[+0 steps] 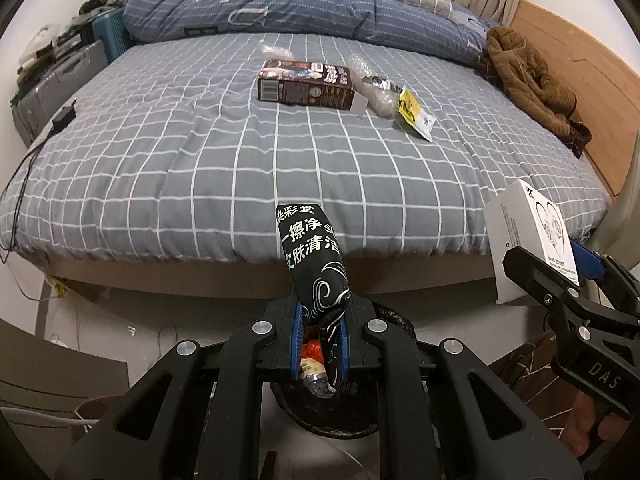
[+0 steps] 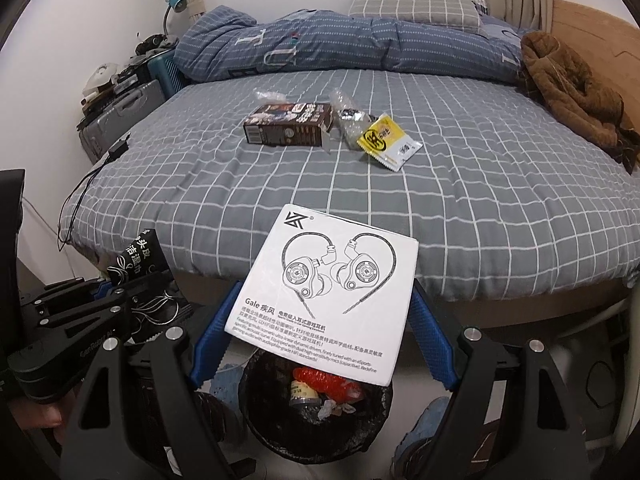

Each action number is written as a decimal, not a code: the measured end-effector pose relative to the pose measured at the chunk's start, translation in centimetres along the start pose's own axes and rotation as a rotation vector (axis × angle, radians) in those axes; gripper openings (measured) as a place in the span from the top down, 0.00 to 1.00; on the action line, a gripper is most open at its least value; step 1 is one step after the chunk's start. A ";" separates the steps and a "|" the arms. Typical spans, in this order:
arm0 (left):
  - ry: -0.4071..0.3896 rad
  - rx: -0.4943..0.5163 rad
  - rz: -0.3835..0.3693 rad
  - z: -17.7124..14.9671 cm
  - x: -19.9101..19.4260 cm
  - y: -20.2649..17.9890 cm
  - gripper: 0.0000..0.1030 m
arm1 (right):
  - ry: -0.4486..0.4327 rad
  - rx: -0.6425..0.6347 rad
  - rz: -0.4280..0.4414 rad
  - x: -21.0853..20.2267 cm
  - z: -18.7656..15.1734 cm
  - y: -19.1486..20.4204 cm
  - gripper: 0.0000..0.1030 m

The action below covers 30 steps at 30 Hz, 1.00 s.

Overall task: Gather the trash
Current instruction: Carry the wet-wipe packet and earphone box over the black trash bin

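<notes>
A big bed [image 2: 360,184] with a grey checked sheet fills the room, and a blue quilt [image 2: 320,48] is bunched up at its far side. On the sheet lie a dark box [image 2: 288,126], a clear crinkly wrapper [image 2: 346,114] and a yellow packet [image 2: 386,142], close together. Down on the floor by the bed stands a black trash bin [image 2: 316,420] with some trash inside. Above it, the right hand-held gripper [image 2: 320,320] squeezes a white earphone box [image 2: 326,292] from both sides. The left hand-held gripper [image 1: 320,340] is pinched tight on a black wipes packet [image 1: 312,256], just over the bin too.
</notes>
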<state>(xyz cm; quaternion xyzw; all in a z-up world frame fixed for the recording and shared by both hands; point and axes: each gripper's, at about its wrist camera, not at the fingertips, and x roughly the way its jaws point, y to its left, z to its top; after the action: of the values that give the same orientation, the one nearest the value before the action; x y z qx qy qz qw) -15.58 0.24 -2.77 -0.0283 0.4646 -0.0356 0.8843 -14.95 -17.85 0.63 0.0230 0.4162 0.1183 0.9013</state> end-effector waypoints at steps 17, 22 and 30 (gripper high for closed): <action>0.103 -0.023 0.002 -5.3 4.8 0.7 0.88 | 0.103 0.013 0.010 3.1 -5.3 -0.2 0.25; 0.130 -0.034 0.008 -6.8 6.4 1.6 0.88 | 0.147 0.008 0.011 5.0 -7.0 0.1 0.25; 0.164 -0.075 0.015 -8.4 8.1 4.0 0.88 | 0.231 -0.008 0.037 8.2 -9.2 1.3 0.25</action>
<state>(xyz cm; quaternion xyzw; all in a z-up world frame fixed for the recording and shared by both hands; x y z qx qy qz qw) -17.78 3.31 -14.50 -0.0547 0.5367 -0.0139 0.8419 -17.03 -15.22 -11.28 0.0133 0.5162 0.1384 0.8451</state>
